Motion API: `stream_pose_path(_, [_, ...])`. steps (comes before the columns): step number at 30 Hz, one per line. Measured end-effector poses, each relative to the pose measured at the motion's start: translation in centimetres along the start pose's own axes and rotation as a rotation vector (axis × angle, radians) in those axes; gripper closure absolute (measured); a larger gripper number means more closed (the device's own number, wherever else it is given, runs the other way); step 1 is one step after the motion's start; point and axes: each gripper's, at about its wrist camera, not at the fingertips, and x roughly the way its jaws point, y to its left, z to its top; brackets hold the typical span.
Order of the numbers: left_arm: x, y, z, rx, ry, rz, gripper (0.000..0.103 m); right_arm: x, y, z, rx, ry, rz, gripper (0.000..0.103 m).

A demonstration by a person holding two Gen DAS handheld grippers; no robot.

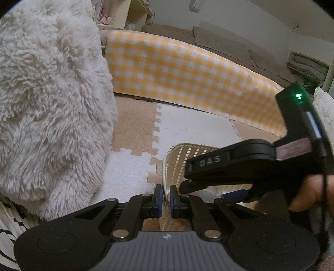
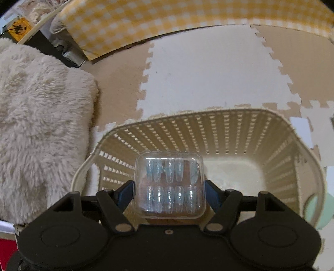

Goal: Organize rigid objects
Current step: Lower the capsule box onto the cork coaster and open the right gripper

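Your left gripper (image 1: 166,196): jaws clamp basket (image 2: 208,133) rim, steadying it. Right gripper (image 2: 169,195): jaws grip nail case (image 2: 169,184) above it for dropping.

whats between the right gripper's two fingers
A clear case of blue press-on nails, clamped between the right gripper fingers over the basket, seen in the right wrist view.

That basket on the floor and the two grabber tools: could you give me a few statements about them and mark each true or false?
1. The right gripper holds a clear case of blue nails. True.
2. The left gripper has its jaws wide apart. False: they pinch the basket rim.
3. The basket is full of toys. False: its visible bottom is bare.
4. The basket stands on puzzle floor mats. True.
5. The case lies on the yellow checked cushion. False: it is over the basket.
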Motion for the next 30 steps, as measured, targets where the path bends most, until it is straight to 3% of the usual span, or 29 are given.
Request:
stream_pose_path(6, [-0.1, -0.1, 0.0, -0.003, 0.001, -0.001, 0.096, 1.0, 0.3, -0.1, 0.016, -0.003, 0.019, 0.028])
stream_pose_path(8, [-0.1, -0.2, 0.0, -0.003, 0.0, -0.001, 0.096, 1.1, 0.4, -0.1, 0.022, -0.006, 0.048, 0.018])
stream_pose_path(9, [-0.1, -0.2, 0.0, -0.003, 0.0, 0.0, 0.096, 1.1, 0.4, -0.1, 0.02, -0.008, 0.051, 0.017])
stream_pose_path(30, [-0.3, -0.3, -0.1, -0.001, -0.002, 0.002, 0.096, -4.9, -1.0, -1.0, -0.069, -0.055, 0.068, 0.017])
